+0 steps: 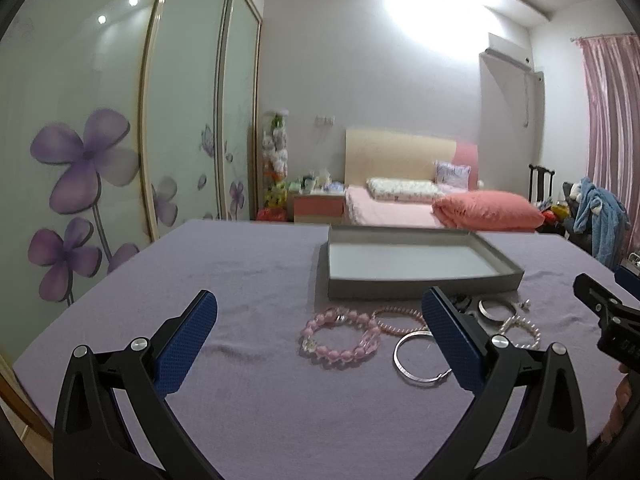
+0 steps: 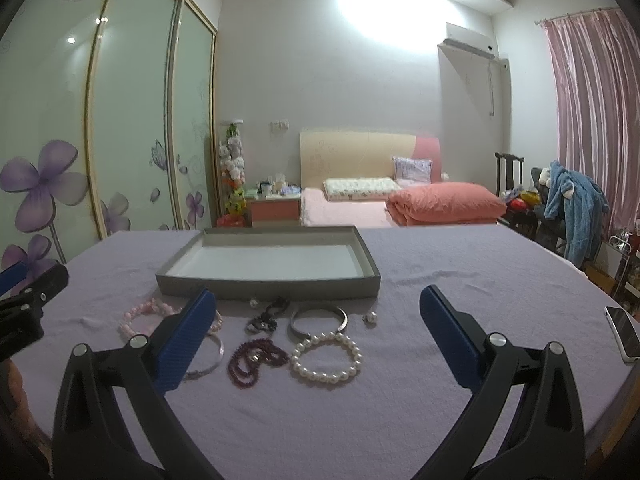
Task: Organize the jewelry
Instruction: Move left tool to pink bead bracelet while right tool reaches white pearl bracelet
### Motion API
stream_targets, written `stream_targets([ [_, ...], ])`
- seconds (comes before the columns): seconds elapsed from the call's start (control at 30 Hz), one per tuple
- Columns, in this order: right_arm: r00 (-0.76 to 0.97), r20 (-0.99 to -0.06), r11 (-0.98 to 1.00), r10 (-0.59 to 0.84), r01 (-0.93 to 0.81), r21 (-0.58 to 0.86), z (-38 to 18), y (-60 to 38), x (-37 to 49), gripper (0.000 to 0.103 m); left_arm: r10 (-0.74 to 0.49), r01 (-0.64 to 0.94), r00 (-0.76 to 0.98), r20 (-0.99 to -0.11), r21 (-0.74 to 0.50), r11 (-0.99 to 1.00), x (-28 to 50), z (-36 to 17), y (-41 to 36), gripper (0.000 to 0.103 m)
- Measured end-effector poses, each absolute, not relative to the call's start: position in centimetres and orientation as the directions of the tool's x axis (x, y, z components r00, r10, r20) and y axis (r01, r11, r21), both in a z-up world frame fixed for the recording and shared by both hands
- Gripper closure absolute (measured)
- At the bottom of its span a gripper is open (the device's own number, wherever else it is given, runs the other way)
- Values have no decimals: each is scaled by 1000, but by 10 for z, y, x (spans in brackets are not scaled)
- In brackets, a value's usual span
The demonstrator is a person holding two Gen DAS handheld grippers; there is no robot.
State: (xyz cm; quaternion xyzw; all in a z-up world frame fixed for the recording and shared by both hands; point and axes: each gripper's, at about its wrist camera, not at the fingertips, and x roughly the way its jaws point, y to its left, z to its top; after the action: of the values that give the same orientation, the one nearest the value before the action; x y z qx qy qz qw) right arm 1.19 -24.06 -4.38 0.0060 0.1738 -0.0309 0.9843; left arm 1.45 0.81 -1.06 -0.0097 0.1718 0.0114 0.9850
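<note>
Both pairs of tongs, the left (image 1: 320,316) and the right (image 2: 318,316), hovered spread wide and empty over a desk draped in lilac cloth (image 2: 460,272). A shallow grey cardboard tray (image 2: 268,280) sat toward the far edge, its white floor bare. Along its near wall lay the jewelry: a pink bead bracelet (image 1: 340,338), a thin silver bangle (image 1: 416,360), a dark garnet strand (image 2: 256,360), a white pearl bracelet (image 2: 326,356) and a silver cuff (image 2: 318,318). A white phone (image 2: 626,334) rested at the desk's right edge.
</note>
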Motion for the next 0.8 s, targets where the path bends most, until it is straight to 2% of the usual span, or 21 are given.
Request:
stream_targets([
  [0.2, 833, -549, 995, -70, 101, 27, -70, -266, 50, 4, -10, -11, 869, -495, -39, 999, 41, -24, 21, 2],
  [0.23, 813, -579, 994, -68, 104, 31, -75, -269, 56, 7, -13, -9, 850, -526, -40, 999, 47, -27, 23, 2],
  [0.33, 748, -662, 994, -41, 98, 50, -92, -277, 74, 28, -23, -1, 805, -593, -41, 999, 65, -35, 28, 2],
  [0.47, 679, -734, 992, -24, 107, 66, -109, -283, 90, 52, -33, 13, 767, -640, -36, 999, 79, -41, 30, 2],
  [0.57, 657, -753, 992, -29, 111, 60, -114, -283, 97, 61, -36, 15, 747, -664, -37, 999, 87, -45, 32, 2],
  [0.73, 629, -776, 995, -57, 101, 9, -120, -277, 109, 70, -21, 21, 722, -691, -9, 1000, 100, -50, 29, 4],
  [0.8, 632, -773, 996, -62, 94, -3, -121, -273, 109, 75, -17, 27, 711, -703, 4, 1000, 110, -52, 30, 11],
])
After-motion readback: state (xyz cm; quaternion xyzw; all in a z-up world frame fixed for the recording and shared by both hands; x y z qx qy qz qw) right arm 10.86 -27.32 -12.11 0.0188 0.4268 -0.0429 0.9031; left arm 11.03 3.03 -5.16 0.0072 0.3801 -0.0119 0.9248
